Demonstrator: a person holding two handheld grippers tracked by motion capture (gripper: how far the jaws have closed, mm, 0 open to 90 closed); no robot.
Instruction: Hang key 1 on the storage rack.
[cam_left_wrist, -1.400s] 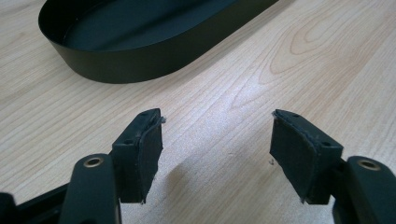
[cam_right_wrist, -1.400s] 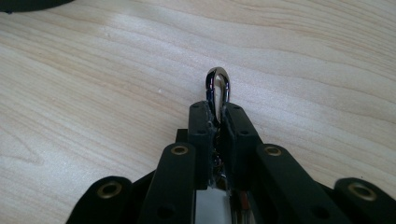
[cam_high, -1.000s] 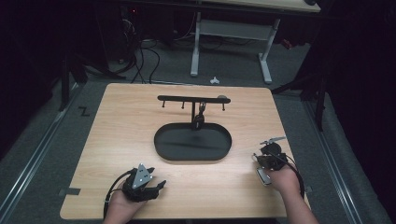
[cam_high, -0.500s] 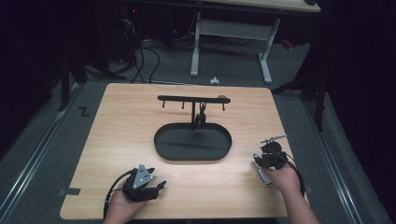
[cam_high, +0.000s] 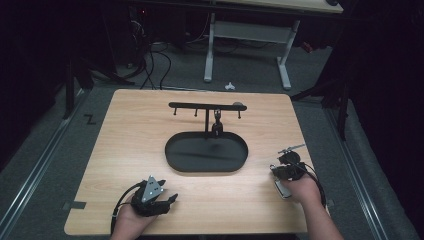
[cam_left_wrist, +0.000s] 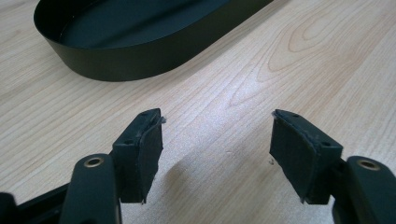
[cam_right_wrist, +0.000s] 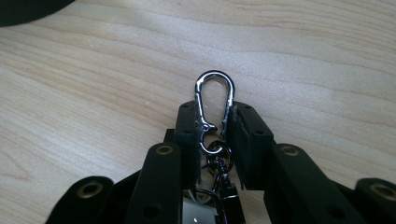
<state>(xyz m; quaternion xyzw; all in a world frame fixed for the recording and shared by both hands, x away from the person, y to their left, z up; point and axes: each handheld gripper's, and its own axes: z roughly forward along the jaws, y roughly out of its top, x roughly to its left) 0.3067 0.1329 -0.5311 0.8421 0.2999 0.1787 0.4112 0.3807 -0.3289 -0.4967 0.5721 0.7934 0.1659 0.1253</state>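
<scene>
Right hand-held gripper (cam_right_wrist: 213, 122) pinches shiny metal clasp (cam_right_wrist: 214, 103); grained wood table (cam_right_wrist: 93, 79).

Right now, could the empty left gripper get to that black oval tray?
Probably yes. The left gripper stands open with nothing between its pads, and bare table lies between it and the black oval tray.

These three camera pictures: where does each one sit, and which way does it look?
High view: above the table, looking forward and down; both forearms, left gripper, right gripper.
Left gripper view: on the left gripper, along its open jaws, towards the black tray.
Right gripper view: on the right gripper, jaws pinching a metal clip.
Shared: tray, wood tabletop.
</scene>
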